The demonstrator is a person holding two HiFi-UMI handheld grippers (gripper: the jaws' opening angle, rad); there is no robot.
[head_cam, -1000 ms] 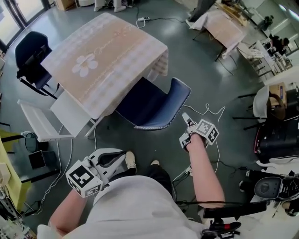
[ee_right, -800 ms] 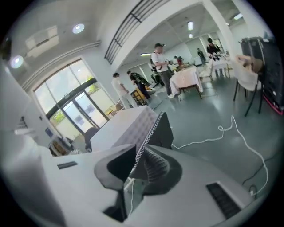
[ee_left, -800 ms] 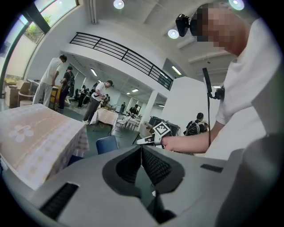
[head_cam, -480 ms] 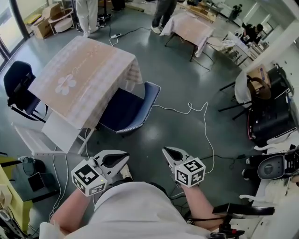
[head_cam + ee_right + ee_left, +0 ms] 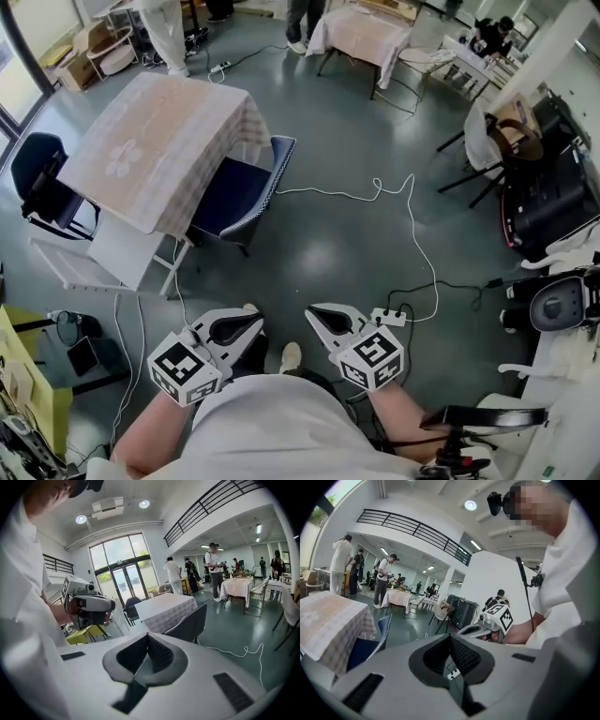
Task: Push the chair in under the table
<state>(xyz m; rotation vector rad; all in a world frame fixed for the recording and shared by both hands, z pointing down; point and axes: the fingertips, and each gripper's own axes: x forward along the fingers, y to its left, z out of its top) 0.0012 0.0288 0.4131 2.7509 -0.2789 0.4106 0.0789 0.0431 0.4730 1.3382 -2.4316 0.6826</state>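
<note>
The blue chair [image 5: 239,192] stands with its seat partly under the table [image 5: 155,141], which wears a pale checked cloth; its backrest faces me. Both grippers hang close to my body, far from the chair, across bare floor. My left gripper [image 5: 255,319] is shut with nothing in it, and my right gripper [image 5: 311,311] is shut and empty beside it. The left gripper view shows the table [image 5: 328,620], the chair [image 5: 370,644] and the right gripper [image 5: 487,623]. In the right gripper view, the chair [image 5: 190,623] sits against the table [image 5: 166,609].
A white cable [image 5: 375,192] snakes over the grey floor to a power strip [image 5: 389,317] by my right gripper. A dark chair [image 5: 42,178] and a white bench [image 5: 70,262] flank the table's left. A second clothed table [image 5: 361,33], people and equipment stand beyond.
My right gripper came away from the chair's backrest and drew back to my body. I have stepped back, so table and chair lie farther off. The left gripper stayed near my body.
</note>
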